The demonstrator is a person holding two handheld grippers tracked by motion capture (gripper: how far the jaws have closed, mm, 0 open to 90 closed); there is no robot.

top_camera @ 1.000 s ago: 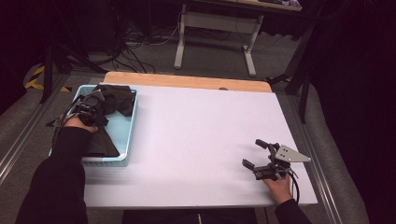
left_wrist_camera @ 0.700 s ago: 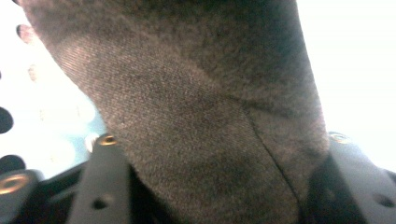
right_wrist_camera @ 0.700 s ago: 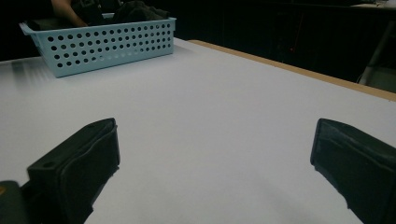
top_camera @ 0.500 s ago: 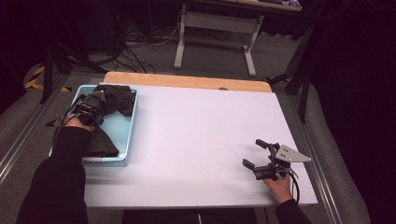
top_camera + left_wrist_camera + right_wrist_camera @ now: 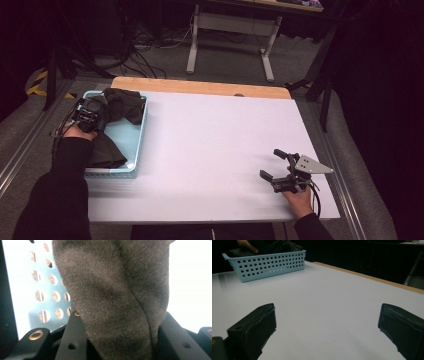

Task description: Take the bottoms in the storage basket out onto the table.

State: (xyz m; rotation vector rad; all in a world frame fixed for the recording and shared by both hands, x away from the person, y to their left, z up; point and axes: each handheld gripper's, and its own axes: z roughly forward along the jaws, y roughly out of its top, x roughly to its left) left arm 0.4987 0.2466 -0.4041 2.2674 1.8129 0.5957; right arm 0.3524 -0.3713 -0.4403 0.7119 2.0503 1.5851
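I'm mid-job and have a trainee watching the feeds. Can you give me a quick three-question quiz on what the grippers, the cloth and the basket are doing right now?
1. True or false: the left gripper is shut on the dark cloth.
2. Where does the cloth lie? A) spread on the white table B) in the blue basket C) on the floor
3. Fill in: the right gripper rests over the bare table with its jaws ____.

Key
1. True: its jaws have just been closing and now pinch a fold of the cloth.
2. B
3. open, with nothing between them.
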